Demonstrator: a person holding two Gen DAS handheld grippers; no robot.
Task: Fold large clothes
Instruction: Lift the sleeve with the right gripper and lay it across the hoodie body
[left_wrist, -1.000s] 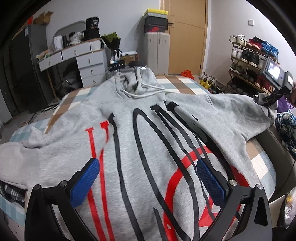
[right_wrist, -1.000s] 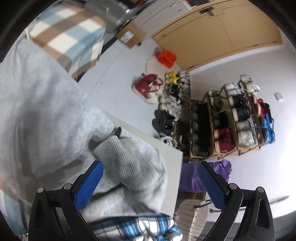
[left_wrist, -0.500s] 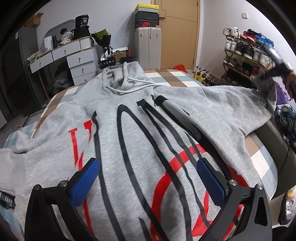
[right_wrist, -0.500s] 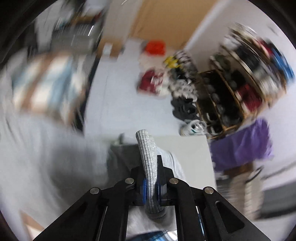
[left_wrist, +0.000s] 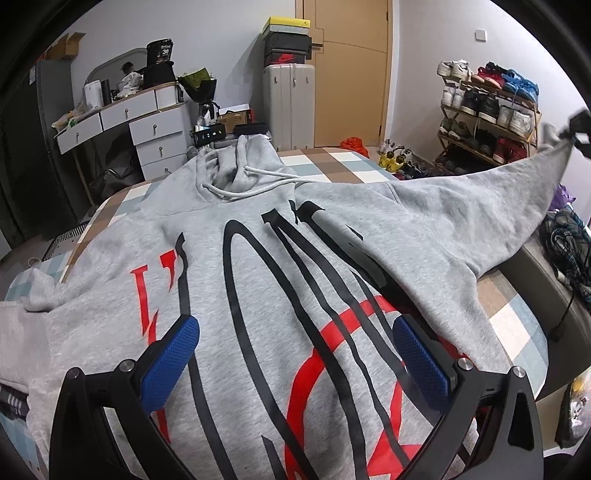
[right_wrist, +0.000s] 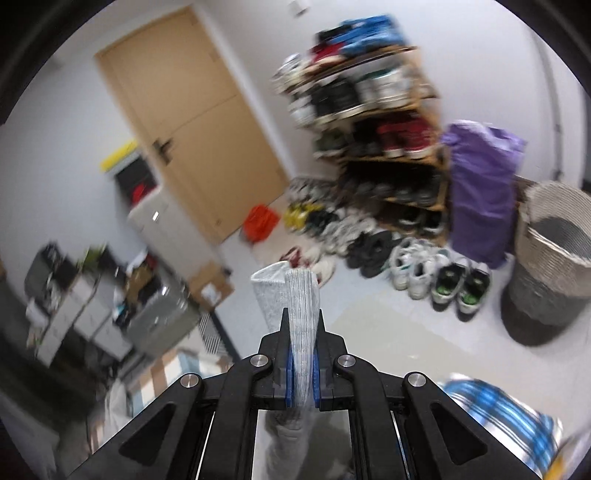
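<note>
Left gripper (left_wrist: 295, 354): jaws wide, nothing between, over the grey hoodie (left_wrist: 258, 266) spread on the checked bed (left_wrist: 517, 314). Left view only: sleeve (left_wrist: 498, 206) lifted to the right. Right view only: right gripper (right_wrist: 303, 354) clamped on the ribbed cuff (right_wrist: 301, 295). Beyond: blurred shoe rack (right_wrist: 369, 110).

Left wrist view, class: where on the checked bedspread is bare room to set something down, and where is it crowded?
Free: the checked bedspread between the grey printed hoodie's hood and the far edge, and a strip under the lifted sleeve. Crowded: the middle, under the hoodie.
</note>
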